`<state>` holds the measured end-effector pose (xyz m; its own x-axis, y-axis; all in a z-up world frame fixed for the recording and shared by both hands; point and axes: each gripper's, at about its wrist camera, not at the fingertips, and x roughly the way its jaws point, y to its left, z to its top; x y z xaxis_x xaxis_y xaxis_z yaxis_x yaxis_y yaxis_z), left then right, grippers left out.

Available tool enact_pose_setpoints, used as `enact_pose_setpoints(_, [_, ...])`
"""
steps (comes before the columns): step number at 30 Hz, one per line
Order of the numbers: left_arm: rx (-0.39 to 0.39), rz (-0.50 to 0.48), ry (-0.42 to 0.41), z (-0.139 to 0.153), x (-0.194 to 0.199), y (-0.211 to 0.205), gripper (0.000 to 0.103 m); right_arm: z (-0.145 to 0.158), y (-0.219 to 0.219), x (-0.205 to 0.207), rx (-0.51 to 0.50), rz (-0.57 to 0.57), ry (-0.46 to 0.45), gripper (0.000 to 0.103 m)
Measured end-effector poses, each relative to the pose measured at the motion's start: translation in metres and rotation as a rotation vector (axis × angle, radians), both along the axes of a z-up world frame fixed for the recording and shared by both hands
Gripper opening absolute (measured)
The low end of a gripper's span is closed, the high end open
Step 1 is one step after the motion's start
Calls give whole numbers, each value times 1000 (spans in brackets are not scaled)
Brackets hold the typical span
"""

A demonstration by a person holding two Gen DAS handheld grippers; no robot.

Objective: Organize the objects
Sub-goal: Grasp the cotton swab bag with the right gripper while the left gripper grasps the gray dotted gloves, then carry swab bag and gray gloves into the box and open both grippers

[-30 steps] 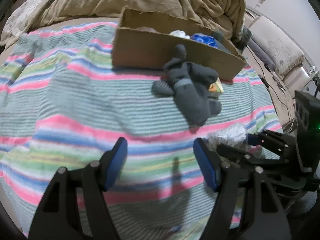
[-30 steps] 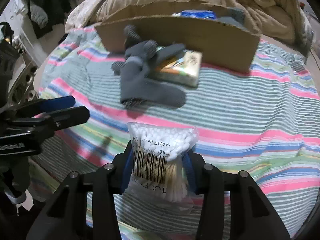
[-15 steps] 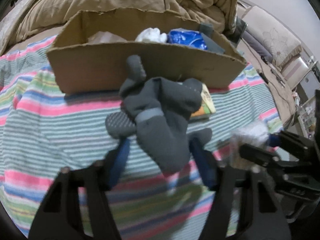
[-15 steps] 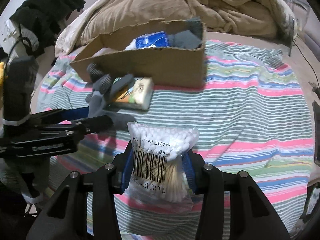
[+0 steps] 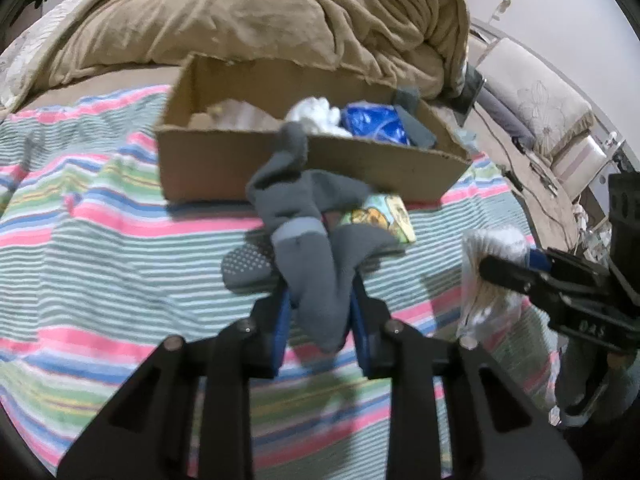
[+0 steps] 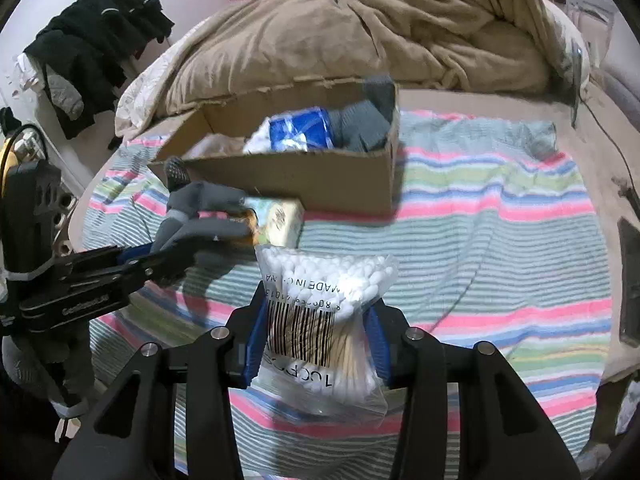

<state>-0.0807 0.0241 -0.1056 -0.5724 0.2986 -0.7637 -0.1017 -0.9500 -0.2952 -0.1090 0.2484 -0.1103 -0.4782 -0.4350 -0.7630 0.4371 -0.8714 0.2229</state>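
Here the left gripper (image 5: 318, 312) clamps grey socks (image 5: 308, 240) (bunched), the right gripper (image 6: 318, 336) pinches a cotton-swab bag (image 6: 320, 316).

Both wrist views face the cardboard box (image 5: 304, 160) closely, from opposite sides.

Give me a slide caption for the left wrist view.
Left gripper clamps gray socks before a cardboard box on striped bedding.

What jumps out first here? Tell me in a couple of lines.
The grey socks hang pinched in the left gripper, in front of the cardboard box on the striped blanket. The right gripper clamps a bag of cotton swabs, barcode facing the camera. Behind the box lies a rumpled tan duvet.
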Motion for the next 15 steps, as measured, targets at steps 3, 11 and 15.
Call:
enact_pose_setpoints(3, [7,11,24,12,7,-9,28,11,-6,-1,-4,12,24,46])
enact_pose_setpoints(11, [20,22,123,53,9,-28,28,43,-21,-13,-16,32,104,46])
enact_pose_setpoints(15, [8,9,172,74,-1,-31,28,59,-24,-25,-22,29,145,46])
